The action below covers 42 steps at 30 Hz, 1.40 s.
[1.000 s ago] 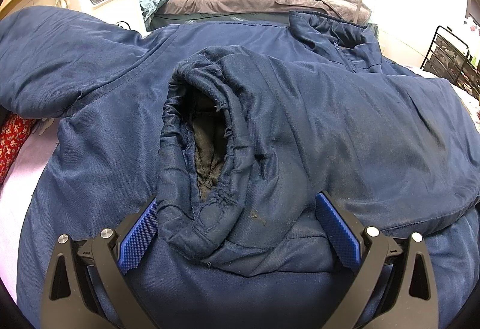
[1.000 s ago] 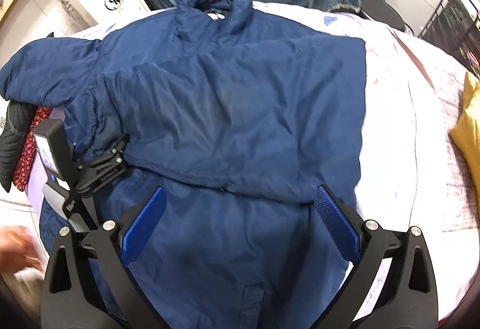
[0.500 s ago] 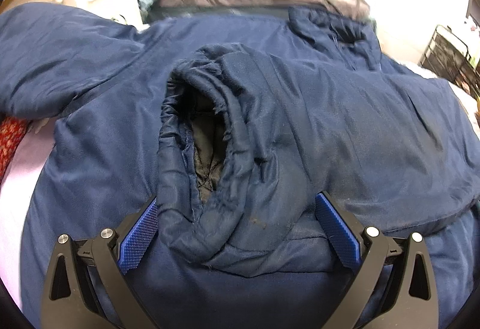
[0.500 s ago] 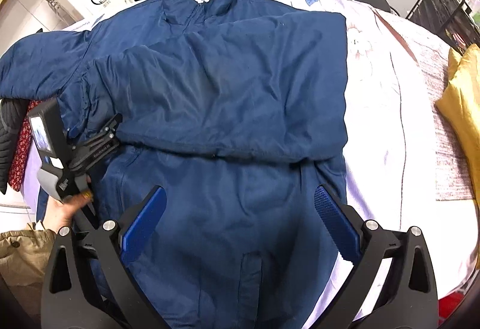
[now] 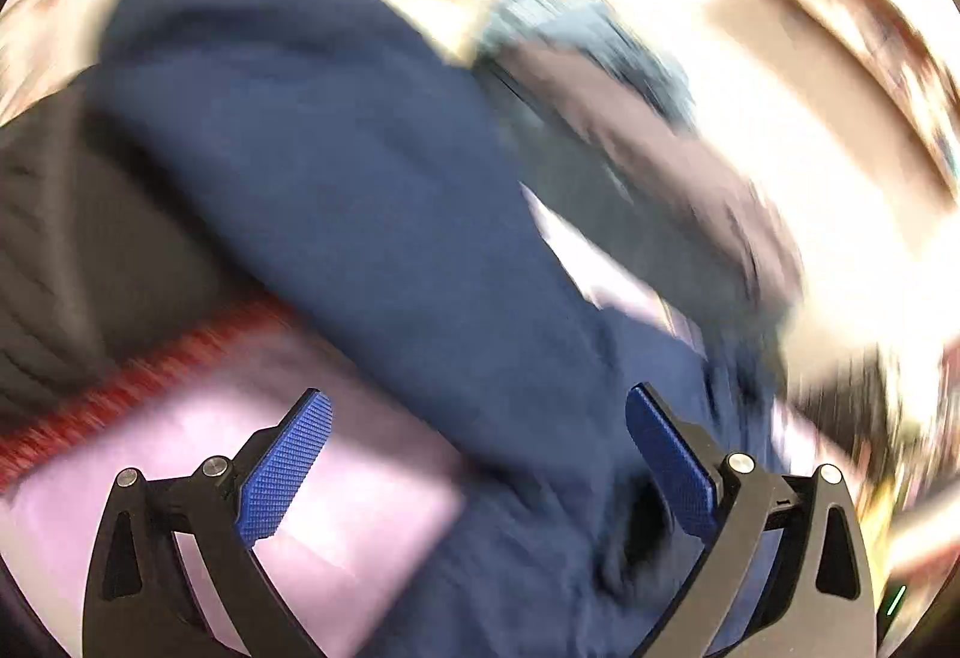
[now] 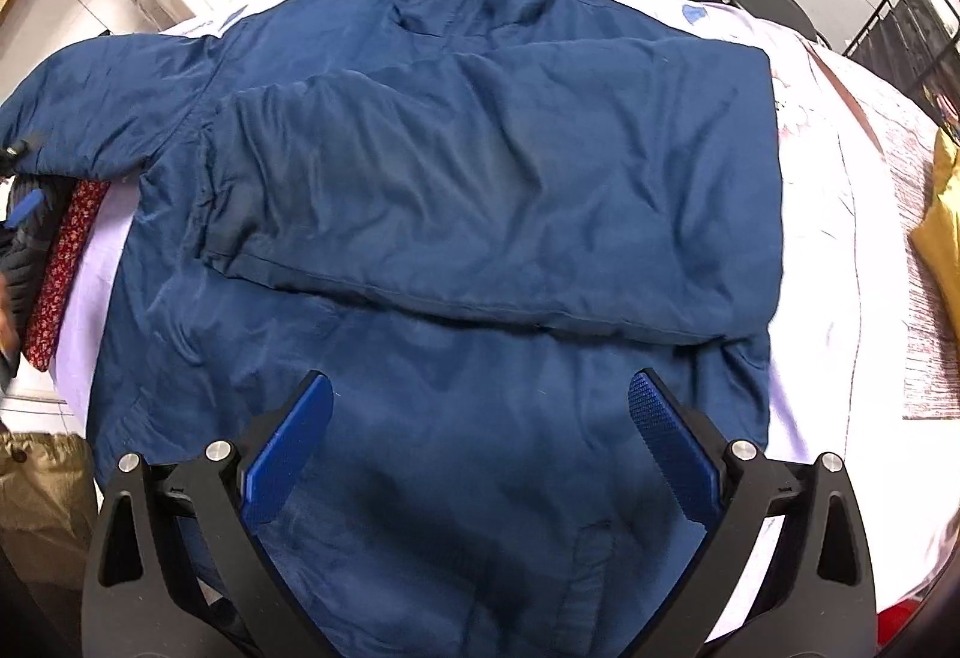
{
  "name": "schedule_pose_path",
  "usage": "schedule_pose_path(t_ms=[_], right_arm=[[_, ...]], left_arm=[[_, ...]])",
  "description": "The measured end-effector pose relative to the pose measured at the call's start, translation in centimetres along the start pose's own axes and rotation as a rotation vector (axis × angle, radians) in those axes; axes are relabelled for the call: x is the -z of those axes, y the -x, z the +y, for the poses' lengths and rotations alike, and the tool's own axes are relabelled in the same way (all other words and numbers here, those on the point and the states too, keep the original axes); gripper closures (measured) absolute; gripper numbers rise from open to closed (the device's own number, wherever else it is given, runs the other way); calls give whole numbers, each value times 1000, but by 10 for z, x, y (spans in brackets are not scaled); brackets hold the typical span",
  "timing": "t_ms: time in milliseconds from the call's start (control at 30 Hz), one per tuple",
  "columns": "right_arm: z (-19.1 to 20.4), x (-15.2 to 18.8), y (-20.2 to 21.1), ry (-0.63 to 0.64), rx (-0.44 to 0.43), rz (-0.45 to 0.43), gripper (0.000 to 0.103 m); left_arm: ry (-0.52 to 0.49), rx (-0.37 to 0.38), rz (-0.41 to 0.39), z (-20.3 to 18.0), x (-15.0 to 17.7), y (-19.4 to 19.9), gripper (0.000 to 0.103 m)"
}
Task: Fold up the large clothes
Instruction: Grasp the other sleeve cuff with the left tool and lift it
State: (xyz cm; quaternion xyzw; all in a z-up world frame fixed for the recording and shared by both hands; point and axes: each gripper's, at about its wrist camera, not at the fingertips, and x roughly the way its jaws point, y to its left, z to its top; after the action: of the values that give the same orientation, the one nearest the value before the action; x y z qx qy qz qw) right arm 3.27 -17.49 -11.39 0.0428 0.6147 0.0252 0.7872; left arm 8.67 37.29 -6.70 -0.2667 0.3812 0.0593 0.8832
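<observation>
Navy jacket (image 6: 480,214) spread flat on the pale sheet (image 6: 828,310), one sleeve folded across the chest.
Right gripper (image 6: 480,448) released wide above the hem; left gripper (image 5: 477,454) gaping, empty, badly blurred.

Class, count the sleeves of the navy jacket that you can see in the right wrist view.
2. One sleeve lies folded across the jacket chest; the other sleeve stretches out flat toward the picture's left edge, its cuff out of sight.
</observation>
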Motion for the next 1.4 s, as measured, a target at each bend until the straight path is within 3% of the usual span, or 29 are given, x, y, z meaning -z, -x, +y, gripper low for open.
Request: schedule_pose_path(t_ms=[100,200,367,400,433,500,600,667,767,933,1033,1133,1233,1400], right_arm=[[5,-4,4,-5,-3,-15,5],[7,-6,5,-12,2,-21,5],[6,-8,5,-23,15,-17,5],[5,-8,5,-26,17,-17,5],[4,-8,6,-31,18,-18,5],[3,-8,9,-32,18,-28,5],[-1,-10,14,-40,12,-43,5],[-4,-11,18,-49,9,-59,5],[-11,-12,21,-72,1,-75,5],[-23,-10,27,-107,-21,-103,5],[-31,-7,30,-124,-33,-118,5],[-43,-3,35,-151,-37,-137,5],[-58,2,39,-189,-34,-152,5],[-84,11,45,-255,-15,-165,5]], left_arm=[[174,-38,-79,63,-51,15,6],[257,-10,-63,101,-85,5,7],[195,7,-62,97,-111,-8,11],[193,-24,-65,97,-115,-12,24],[210,-55,-70,97,-117,-14,50],[264,-94,-89,100,-121,-12,77],[275,-57,-119,94,-119,-1,90],[213,-45,-139,74,-119,8,92],[35,-15,-174,14,-117,28,93],[-159,92,-183,-78,-98,48,93],[-240,192,-155,-134,-78,51,93],[-343,283,-98,-198,-45,38,93],[-395,381,13,-248,2,14,93],[-477,423,236,-302,102,-52,94]])
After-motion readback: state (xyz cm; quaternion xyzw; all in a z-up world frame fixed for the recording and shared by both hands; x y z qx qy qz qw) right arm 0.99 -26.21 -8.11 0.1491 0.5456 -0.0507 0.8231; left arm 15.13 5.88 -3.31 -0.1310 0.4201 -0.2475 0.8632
